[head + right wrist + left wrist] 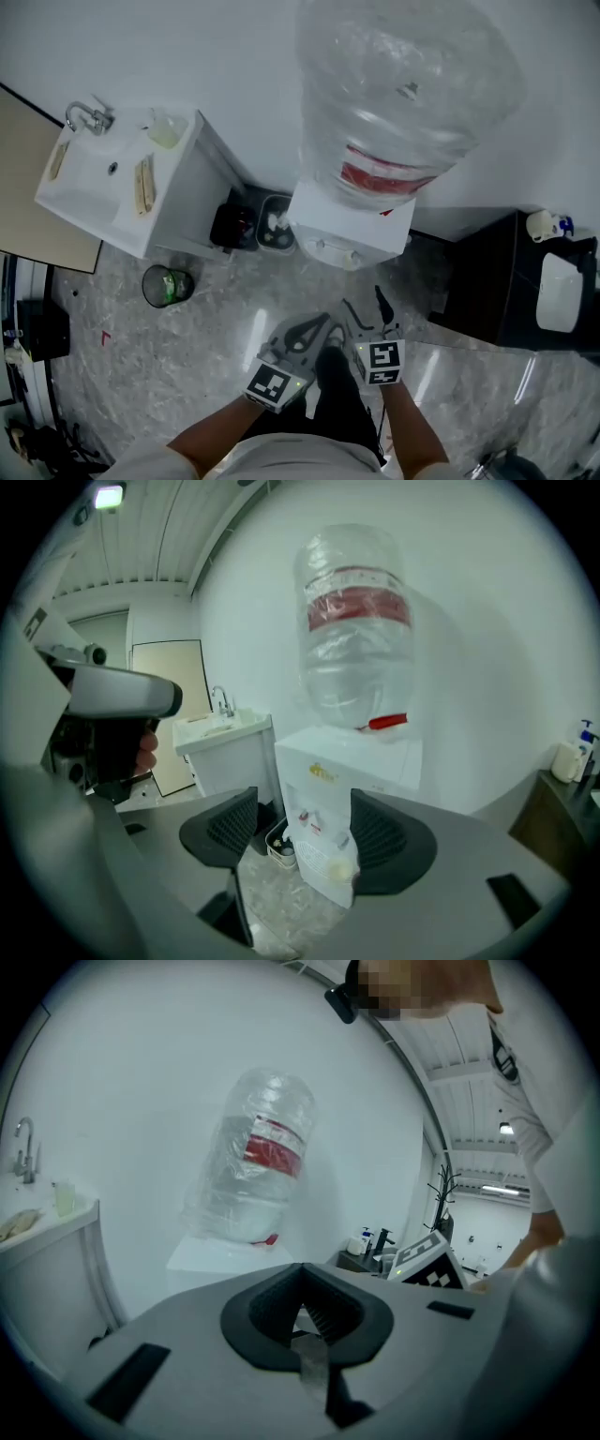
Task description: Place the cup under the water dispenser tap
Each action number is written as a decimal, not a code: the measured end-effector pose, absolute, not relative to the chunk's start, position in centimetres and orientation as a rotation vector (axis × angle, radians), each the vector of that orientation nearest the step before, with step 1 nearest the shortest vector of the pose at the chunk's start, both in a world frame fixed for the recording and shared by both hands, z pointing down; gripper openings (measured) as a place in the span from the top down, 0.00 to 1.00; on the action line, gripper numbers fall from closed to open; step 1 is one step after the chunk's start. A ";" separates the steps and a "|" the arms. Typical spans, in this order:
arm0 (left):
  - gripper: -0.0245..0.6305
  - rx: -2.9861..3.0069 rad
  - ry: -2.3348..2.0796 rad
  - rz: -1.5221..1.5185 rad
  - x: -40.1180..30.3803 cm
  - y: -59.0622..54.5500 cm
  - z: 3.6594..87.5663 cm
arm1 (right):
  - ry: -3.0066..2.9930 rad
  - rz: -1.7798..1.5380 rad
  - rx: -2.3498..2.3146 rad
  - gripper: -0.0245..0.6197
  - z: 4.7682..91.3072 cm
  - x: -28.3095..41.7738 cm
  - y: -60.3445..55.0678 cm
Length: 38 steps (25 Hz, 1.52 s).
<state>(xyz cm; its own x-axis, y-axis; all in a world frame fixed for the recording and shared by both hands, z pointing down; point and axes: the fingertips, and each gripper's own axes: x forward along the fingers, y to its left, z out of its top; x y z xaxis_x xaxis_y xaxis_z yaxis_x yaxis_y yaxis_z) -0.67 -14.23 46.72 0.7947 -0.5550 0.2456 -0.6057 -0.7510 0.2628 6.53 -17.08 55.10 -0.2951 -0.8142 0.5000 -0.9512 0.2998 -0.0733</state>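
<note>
The cup is the hardest thing to make out. In the right gripper view, a small pale translucent cup (342,864) seems to stand in the recess on the front of the white water dispenser cabinet (352,761), low under its taps. It is blurred, and its rim and base cannot be told apart. From the head view, steeply above, the large clear plastic water bottle with a red label (403,84) covers most of the dispenser. Only a pale round patch at the cabinet's front edge marks where the cup may be.

The left gripper (300,1269) has its black pads pressed together at the tips, with nothing clearly held between them. Its own grey body hides the lower half of the dispenser in its view, so the taps and cup do not show there. The right gripper (302,836) has its ribbed pads spread wide apart, holding nothing. The dispenser front is framed in the gap, well beyond the pads.

Only the head view gives the layout. Both grippers hang side by side over the grey marbled floor (187,347), and the dispenser is at 12 o'clock from them. A white washbasin unit (89,192) is at 10 o'clock, and a round black bin with green inside (167,286) at 9 o'clock. A black cabinet (487,281), at 3 o'clock, is cut off by the frame edge.
</note>
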 end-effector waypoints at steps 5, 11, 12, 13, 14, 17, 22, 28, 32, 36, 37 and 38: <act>0.96 2.683 -0.892 0.245 -0.4 -12.8 42.2 | -2.254 0.509 1.579 0.48 48.5 6.4 -14.3; 0.96 2.712 -0.858 0.258 -0.1 -10.1 37.6 | -2.299 0.464 1.676 0.81 39.2 5.7 -9.8; 0.96 2.717 -0.850 0.254 -0.1 -9.7 36.9 | -2.311 0.456 1.682 0.85 38.0 5.5 -9.1; 0.96 2.722 -0.846 0.244 -0.1 -9.3 36.1 | -2.322 0.445 1.687 0.88 36.9 5.3 -8.6; 0.96 2.727 -0.845 0.230 -0.1 -9.1 35.3 | -2.332 0.433 1.690 0.90 35.9 5.2 -8.2; 0.96 2.741 -0.846 0.180 0.1 -8.8 33.2 | -2.353 0.402 1.689 0.94 33.8 5.1 -7.6; 0.96 2.770 -0.835 0.145 0.6 -8.1 31.4 | -2.373 0.356 1.673 0.94 32.0 4.9 -7.5; 0.96 2.778 -0.855 0.147 0.4 -7.9 31.2 | -2.387 0.350 1.661 0.94 31.9 4.8 -7.6; 0.96 2.782 -0.863 0.146 0.2 -7.8 31.1 | -2.391 0.339 1.652 0.94 31.9 4.5 -7.6; 0.96 2.783 -0.865 0.149 0.0 -7.6 31.1 | -2.391 0.333 1.652 0.94 31.8 4.4 -7.5; 0.96 2.783 -0.865 0.150 0.0 -7.6 31.1 | -2.389 0.334 1.653 0.94 31.9 4.4 -7.5; 0.96 2.783 -0.864 0.150 0.0 -7.6 31.1 | -2.387 0.335 1.653 0.94 31.9 4.5 -7.4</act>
<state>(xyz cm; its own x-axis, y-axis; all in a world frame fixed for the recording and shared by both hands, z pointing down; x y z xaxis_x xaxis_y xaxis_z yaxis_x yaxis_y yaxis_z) 0.01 -7.56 31.13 0.8215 -0.5466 0.1624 -0.5694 -0.8017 0.1817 4.45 -7.43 31.89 -0.3437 -0.8880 0.3055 -0.9378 0.3417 -0.0620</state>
